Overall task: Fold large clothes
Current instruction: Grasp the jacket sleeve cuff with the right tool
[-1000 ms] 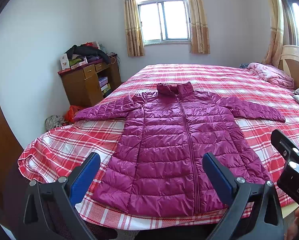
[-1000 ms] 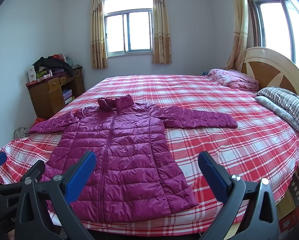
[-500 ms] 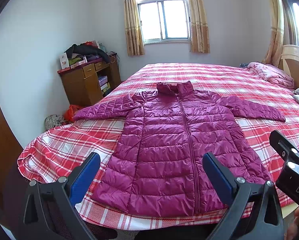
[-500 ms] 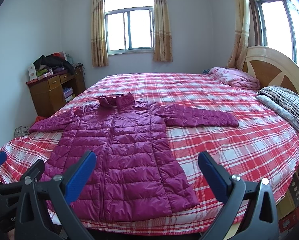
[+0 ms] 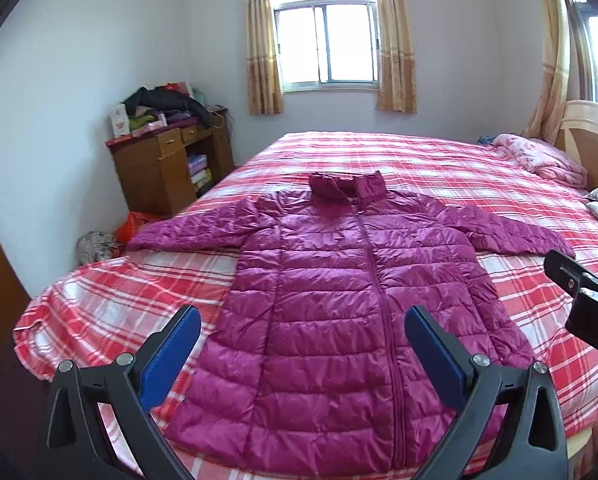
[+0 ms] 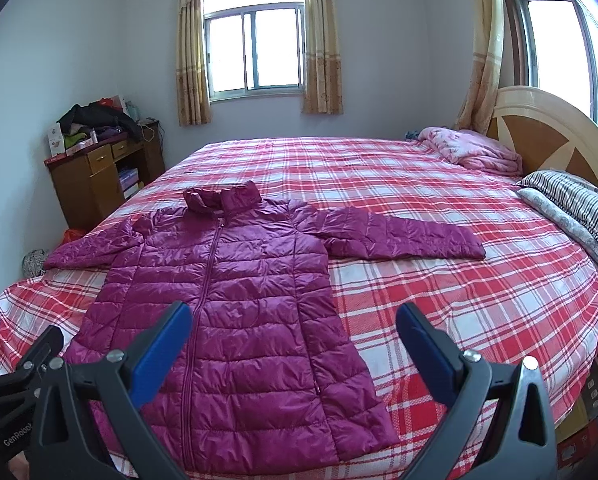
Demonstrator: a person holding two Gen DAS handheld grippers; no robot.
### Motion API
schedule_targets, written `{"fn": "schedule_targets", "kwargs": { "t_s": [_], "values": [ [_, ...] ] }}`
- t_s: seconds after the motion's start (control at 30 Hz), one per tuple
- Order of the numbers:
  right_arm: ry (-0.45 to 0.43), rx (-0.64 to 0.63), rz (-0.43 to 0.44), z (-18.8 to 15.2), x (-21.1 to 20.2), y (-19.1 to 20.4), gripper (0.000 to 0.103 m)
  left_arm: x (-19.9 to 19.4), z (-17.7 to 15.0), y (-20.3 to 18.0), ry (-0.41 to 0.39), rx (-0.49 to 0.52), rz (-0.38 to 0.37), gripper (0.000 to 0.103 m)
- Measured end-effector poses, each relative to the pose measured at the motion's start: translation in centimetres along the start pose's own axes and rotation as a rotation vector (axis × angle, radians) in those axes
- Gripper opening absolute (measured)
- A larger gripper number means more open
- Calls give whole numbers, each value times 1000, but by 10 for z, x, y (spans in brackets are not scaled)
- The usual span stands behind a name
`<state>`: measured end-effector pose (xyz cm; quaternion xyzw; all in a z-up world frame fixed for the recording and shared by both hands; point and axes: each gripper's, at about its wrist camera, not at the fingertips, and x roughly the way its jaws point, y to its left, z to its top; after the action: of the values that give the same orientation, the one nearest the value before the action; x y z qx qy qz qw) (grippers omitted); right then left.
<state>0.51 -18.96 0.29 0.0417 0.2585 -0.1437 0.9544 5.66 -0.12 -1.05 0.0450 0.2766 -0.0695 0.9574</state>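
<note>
Little has changed but a slight creep toward the flat purple jacket (image 5: 339, 320); left gripper (image 5: 303, 344) and right gripper (image 6: 295, 336) gape wide, empty; folding not begun.

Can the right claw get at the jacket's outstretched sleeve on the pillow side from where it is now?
Probably yes. The right claw is open and empty, and that sleeve lies flat on the plaid bedspread with nothing on it or between. It lies well beyond the claw, so a forward reach over the bed is needed.

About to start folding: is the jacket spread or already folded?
Spread: the jacket lies flat on the bed, zipped, both sleeves out.
</note>
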Motion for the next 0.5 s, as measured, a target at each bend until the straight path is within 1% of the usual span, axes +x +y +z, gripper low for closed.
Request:
{"fn": "schedule_targets", "kwargs": {
  "t_s": [0.07,0.17,0.33,0.43,0.5],
  "values": [
    [10,-17,-10,6,13,-1,103,19,8,0,26,-3,-18,102],
    [64,-21,-28,14,41,-9,103,48,20,0,45,-18,-3,102],
    [113,34,-66,26,81,-29,103,95,36,4,80,-24,41,102],
    [134,63,-88,31,105,-39,103,122,46,12,91,-32,45,102],
    [165,77,-78,34,125,-47,103,141,54,18,102,-40,37,102]
  ]
}}
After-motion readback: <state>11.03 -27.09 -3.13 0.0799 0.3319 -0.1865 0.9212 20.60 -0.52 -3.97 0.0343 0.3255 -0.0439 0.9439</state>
